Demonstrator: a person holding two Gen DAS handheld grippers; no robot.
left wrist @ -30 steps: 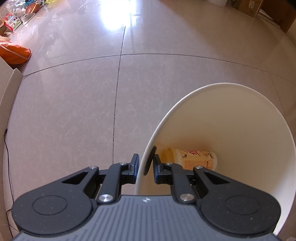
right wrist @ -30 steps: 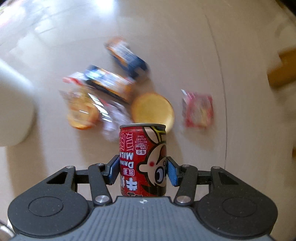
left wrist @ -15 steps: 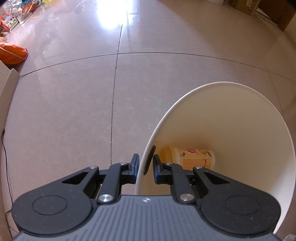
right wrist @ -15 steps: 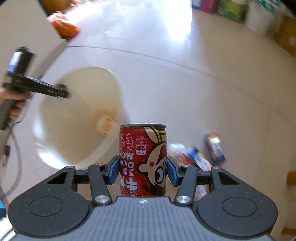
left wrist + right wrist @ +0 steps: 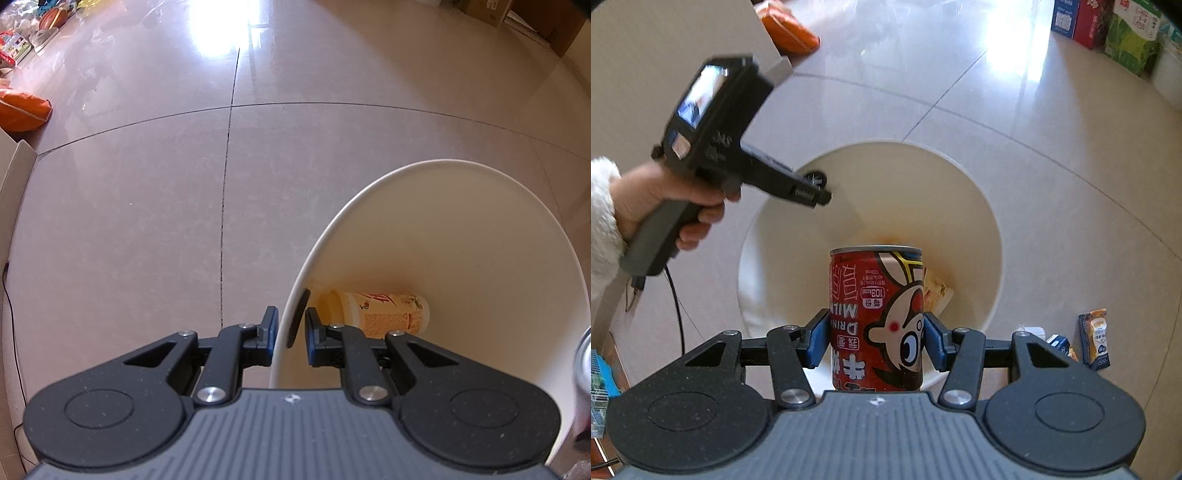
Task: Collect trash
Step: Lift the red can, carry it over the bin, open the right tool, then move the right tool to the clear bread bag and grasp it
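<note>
Over the white bin (image 5: 982, 229), the right gripper (image 5: 875, 332) is clamping a red milk can (image 5: 875, 317) upright, while the left gripper (image 5: 290, 328) is pinching the bin's rim; a paper cup (image 5: 384, 314) is lying inside.

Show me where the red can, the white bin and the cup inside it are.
Red can (image 5: 877, 317), right wrist view, printed side.
White bin (image 5: 480, 229), left wrist view, inner wall.
Cup (image 5: 388, 312), left wrist view, its side.
</note>
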